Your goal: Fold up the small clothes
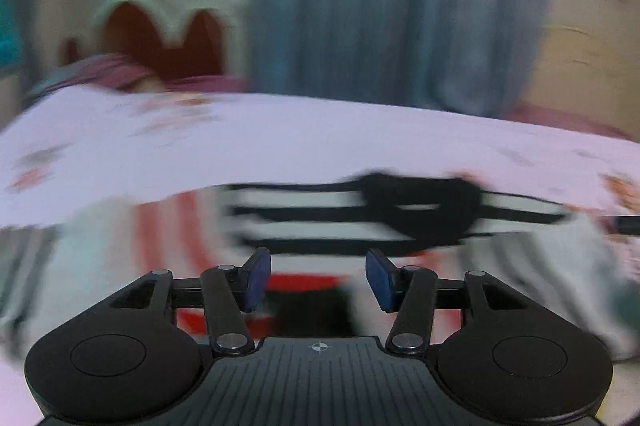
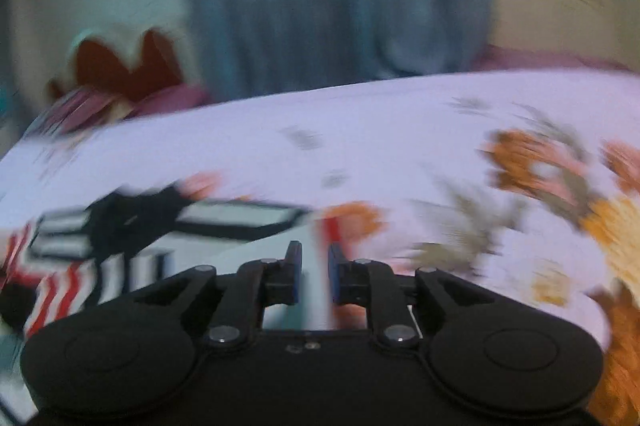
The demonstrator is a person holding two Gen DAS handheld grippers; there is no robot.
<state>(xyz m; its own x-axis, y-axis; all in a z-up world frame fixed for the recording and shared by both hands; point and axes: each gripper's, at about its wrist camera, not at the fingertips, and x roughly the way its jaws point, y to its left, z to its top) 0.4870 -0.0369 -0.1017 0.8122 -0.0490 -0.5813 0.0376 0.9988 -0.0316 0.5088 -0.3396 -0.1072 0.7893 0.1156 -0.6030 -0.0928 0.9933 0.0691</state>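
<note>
Both views smeared with blur. Left hand-held gripper spread and empty above the striped red, white and black garment lying rumpled on the floral bed sheet; right hand-held gripper parted narrowly, apparently pinching nothing. Folding looks unfinished, neatness impossible to judge.

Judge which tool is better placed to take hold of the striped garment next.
Probably left: the left tool stands open directly over the striped garment. The right tool, barely parted, sits at the garment's edge, by the floral sheet.
</note>
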